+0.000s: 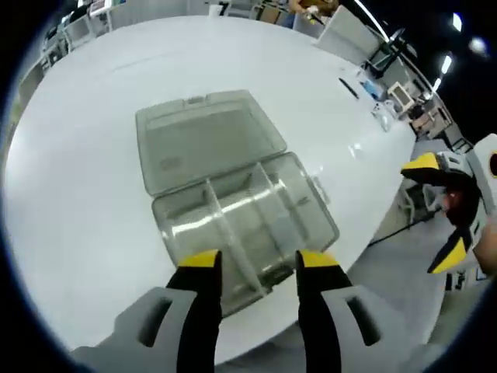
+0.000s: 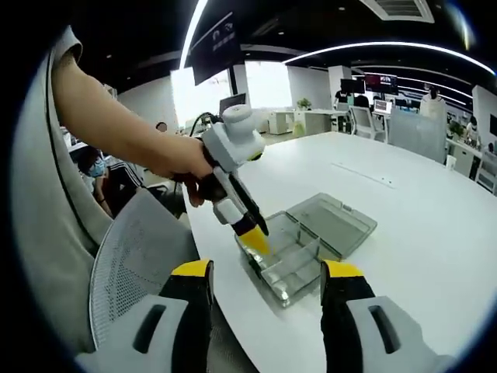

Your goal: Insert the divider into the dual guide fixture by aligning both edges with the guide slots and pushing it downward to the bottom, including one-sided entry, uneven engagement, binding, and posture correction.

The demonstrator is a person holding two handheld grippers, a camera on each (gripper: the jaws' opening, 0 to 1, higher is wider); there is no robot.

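Clear box (image 1: 233,198) open near bench (image 1: 85,210) edge. Left gripper (image 1: 258,260) released over box; right gripper (image 2: 266,270) released, away. Divider seating unclear; insertion judged unfinished.

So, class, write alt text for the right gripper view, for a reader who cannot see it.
A hand-held left gripper dips its yellow tips into an open clear compartment box on a white table. The right gripper hangs open in the foreground.

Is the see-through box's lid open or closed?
Open. The lid lies flat on the white table behind the box, hinged back; compartments show.
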